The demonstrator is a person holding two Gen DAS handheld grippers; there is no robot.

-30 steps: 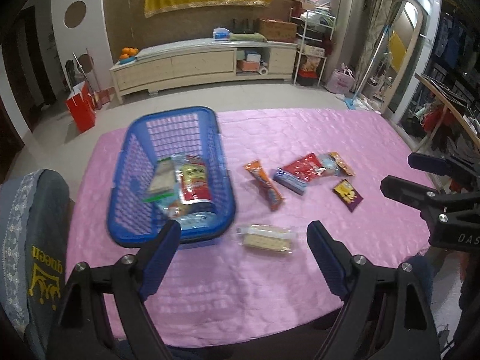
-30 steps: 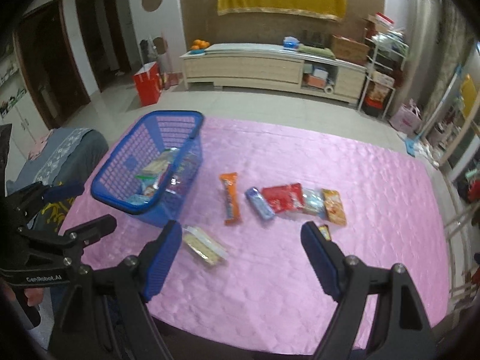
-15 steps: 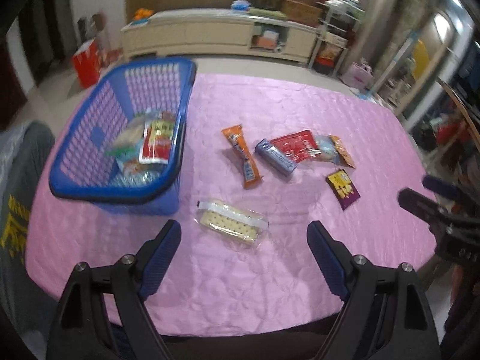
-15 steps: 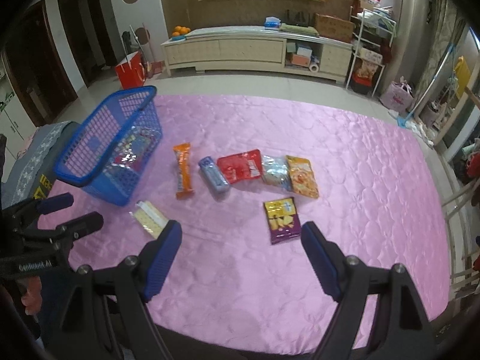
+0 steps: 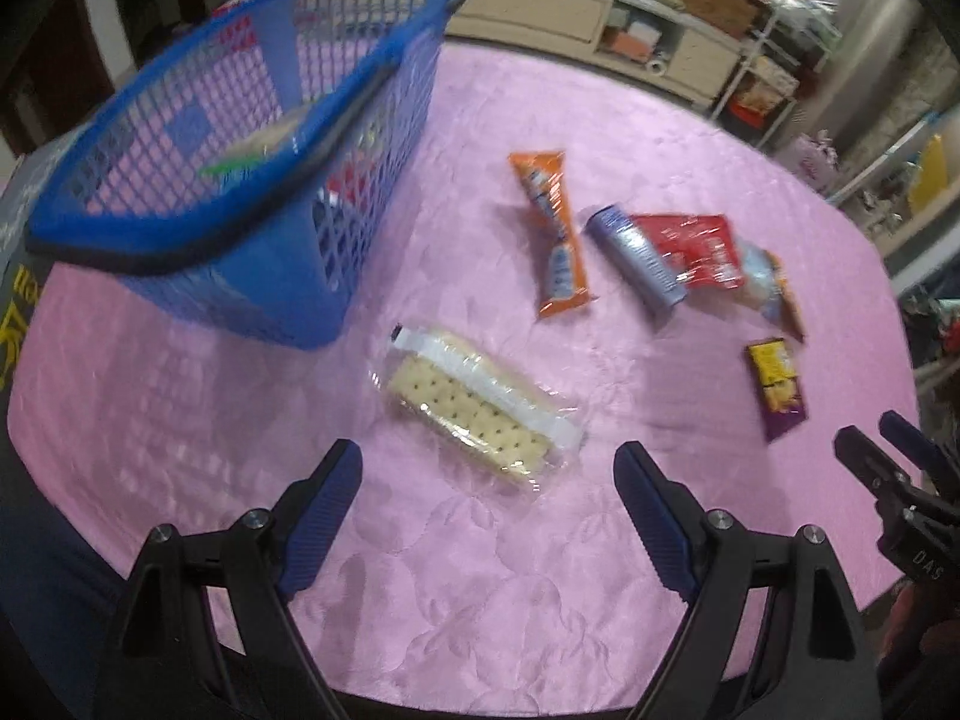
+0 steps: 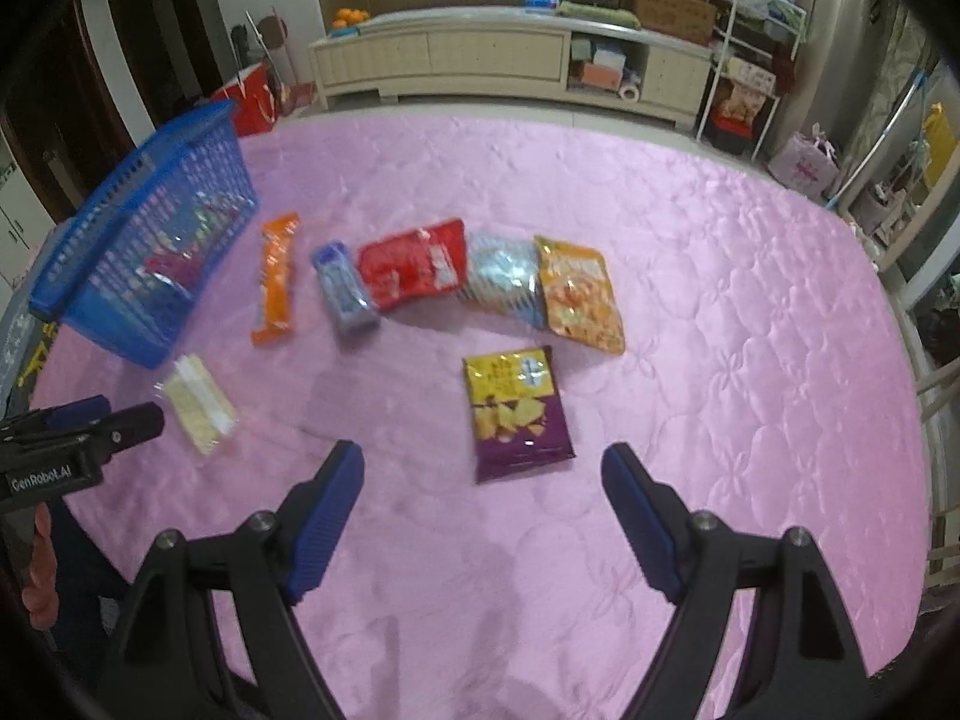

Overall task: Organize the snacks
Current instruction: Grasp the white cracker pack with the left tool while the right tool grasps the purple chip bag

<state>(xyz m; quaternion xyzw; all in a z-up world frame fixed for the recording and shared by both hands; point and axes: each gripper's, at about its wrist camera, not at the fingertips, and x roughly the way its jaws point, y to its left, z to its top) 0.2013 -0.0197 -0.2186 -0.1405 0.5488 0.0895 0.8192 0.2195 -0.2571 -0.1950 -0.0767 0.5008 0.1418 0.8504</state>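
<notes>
A blue basket (image 5: 252, 138) with several snacks inside stands at the table's left; it also shows in the right wrist view (image 6: 150, 240). My left gripper (image 5: 487, 483) is open and empty, just short of a clear cracker pack (image 5: 480, 408). My right gripper (image 6: 483, 483) is open and empty, just short of a purple-and-yellow chip bag (image 6: 516, 411). Loose on the pink cloth lie an orange bar (image 6: 277, 279), a blue pack (image 6: 343, 288), a red pack (image 6: 414, 267), a silver-blue pack (image 6: 501, 279) and an orange bag (image 6: 579, 294).
The table has a pink quilted cloth (image 6: 720, 300). A grey chair back (image 5: 18, 276) stands at its left edge. A cream TV cabinet (image 6: 510, 60), a red bag (image 6: 252, 96) and shelves (image 6: 750, 60) stand beyond the far edge.
Both grippers have moved forward and lower over the table. The left one has closed in on the cracker pack, the right one on the purple chip bag. Both stay open.
</notes>
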